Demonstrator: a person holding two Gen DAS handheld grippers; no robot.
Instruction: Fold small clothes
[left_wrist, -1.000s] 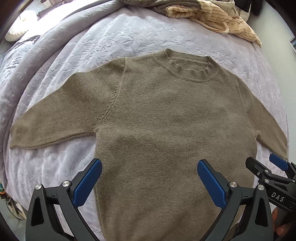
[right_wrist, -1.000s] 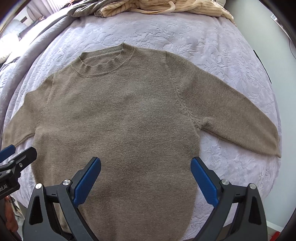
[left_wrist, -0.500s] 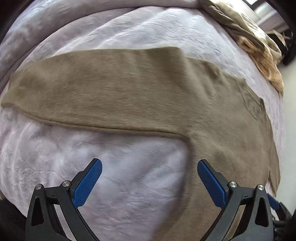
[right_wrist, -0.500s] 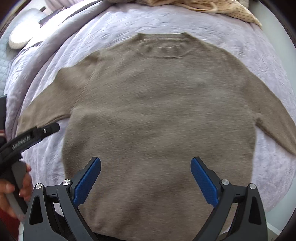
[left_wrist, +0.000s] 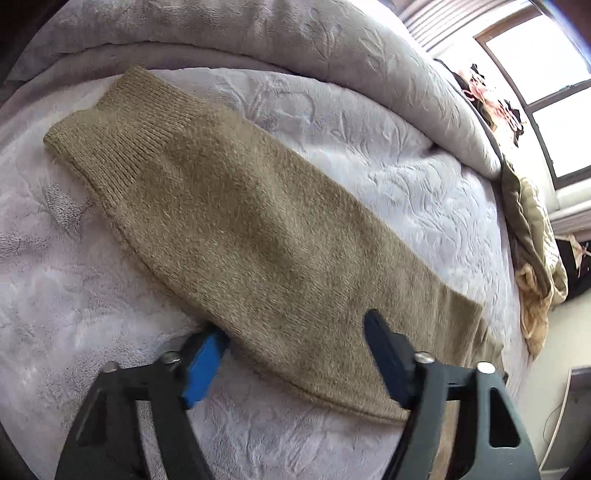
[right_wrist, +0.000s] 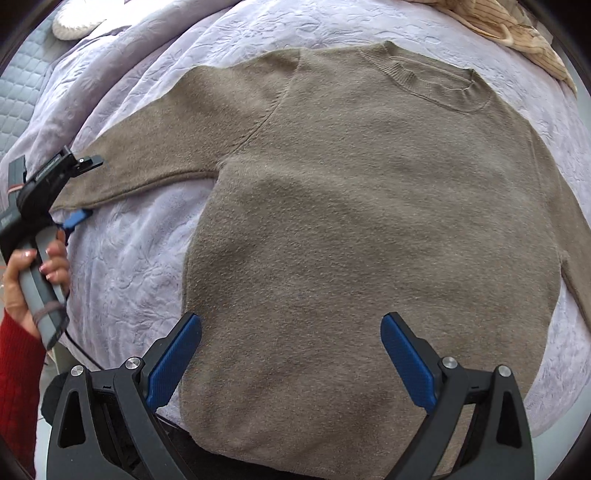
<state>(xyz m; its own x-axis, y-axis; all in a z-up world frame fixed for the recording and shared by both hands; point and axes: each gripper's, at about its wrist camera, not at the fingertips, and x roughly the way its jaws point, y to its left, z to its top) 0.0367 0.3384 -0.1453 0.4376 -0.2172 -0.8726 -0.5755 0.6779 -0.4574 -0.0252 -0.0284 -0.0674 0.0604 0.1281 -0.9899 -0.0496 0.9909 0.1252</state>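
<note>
Olive sweater (right_wrist: 369, 229) flat on lilac bedspread (right_wrist: 122, 266), neck away from cam, sleeve axis diagonal, L gripper (left_wrist: 295, 354) jaws just closing astride sleeve, no pinch, R gripper (right_wrist: 291, 354) jaws spread over hem.

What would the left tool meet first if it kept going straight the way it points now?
The left tool would likely meet the sweater's sleeve first: its fingers already straddle that sleeve, jaws just closing around it, with the bedspread directly beneath. Depth is hard to judge.
</note>
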